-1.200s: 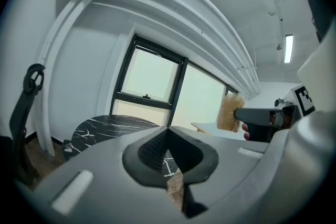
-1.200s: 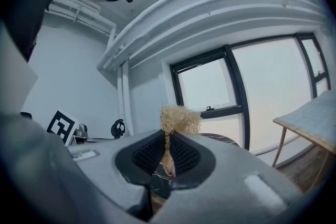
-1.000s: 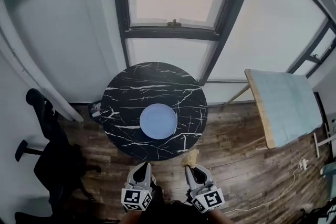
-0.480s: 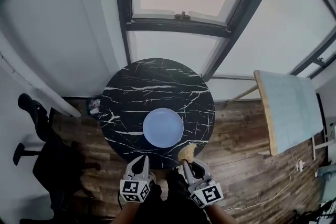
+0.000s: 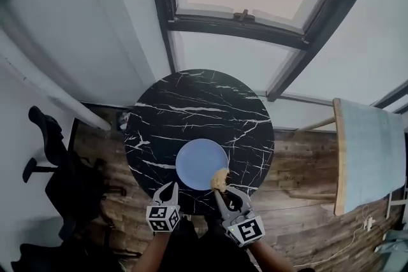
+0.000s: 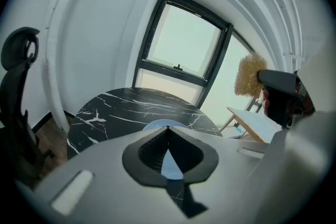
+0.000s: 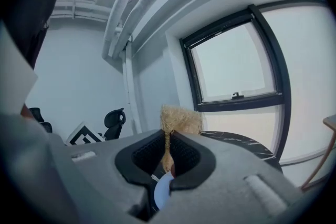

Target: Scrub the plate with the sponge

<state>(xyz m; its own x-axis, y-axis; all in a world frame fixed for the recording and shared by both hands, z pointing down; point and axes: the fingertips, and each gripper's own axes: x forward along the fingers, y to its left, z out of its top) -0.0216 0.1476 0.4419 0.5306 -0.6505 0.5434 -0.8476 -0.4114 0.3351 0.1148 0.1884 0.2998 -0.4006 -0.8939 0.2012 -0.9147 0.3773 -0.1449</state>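
Observation:
A pale blue plate [image 5: 200, 164] lies on the near half of a round black marble table [image 5: 191, 111]. My right gripper [image 5: 221, 193] is shut on a tan fibrous sponge [image 5: 220, 179], which hangs over the plate's near right rim. In the right gripper view the sponge [image 7: 178, 119] sticks up out of the closed jaws, with the plate [image 7: 163, 191] showing below. My left gripper [image 5: 167, 188] is shut and holds nothing, at the table's near edge left of the plate. Through its closed jaws the plate [image 6: 169, 161] shows, and the sponge [image 6: 250, 75] appears at the right.
A black office chair [image 5: 57, 169] stands to the left of the table. A light wooden board on legs [image 5: 368, 153] stands at the right. A window and white wall lie beyond the table. The floor is wood planks [image 5: 299, 200]. A small object [image 5: 123, 118] sits by the table's left side.
Both grippers have come forward from over the floor to the table's near edge. The sponge now reaches over the plate's rim. The view has tilted and drawn closer.

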